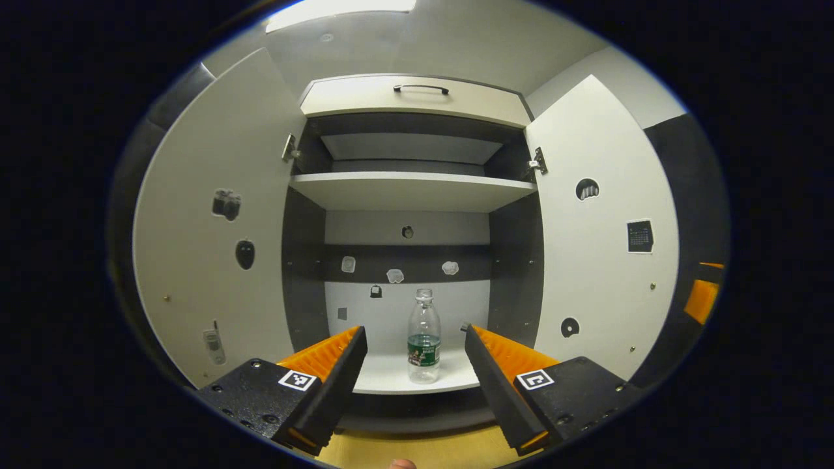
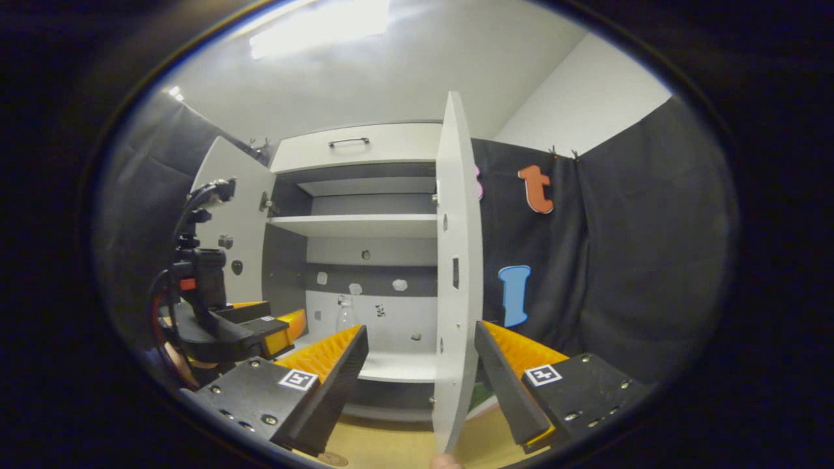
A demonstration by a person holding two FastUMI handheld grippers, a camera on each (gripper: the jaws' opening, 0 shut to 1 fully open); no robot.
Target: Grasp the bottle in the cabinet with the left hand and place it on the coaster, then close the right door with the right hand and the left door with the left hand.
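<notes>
Left tongs [image 1: 414, 339] spread wide, aimed at the water bottle [image 1: 424, 337] standing upright on the cabinet's bottom shelf [image 1: 391, 378]. My right tongs [image 2: 420, 339] also spread, straddling the right door [image 2: 456, 273] edge.

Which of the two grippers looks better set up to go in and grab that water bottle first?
The left gripper. Its open jaws frame the water bottle, which stands upright on the cabinet's lower shelf. The right gripper instead straddles the edge of the open right door.

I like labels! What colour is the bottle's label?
Green, on the clear bottle; left gripper view.
</notes>
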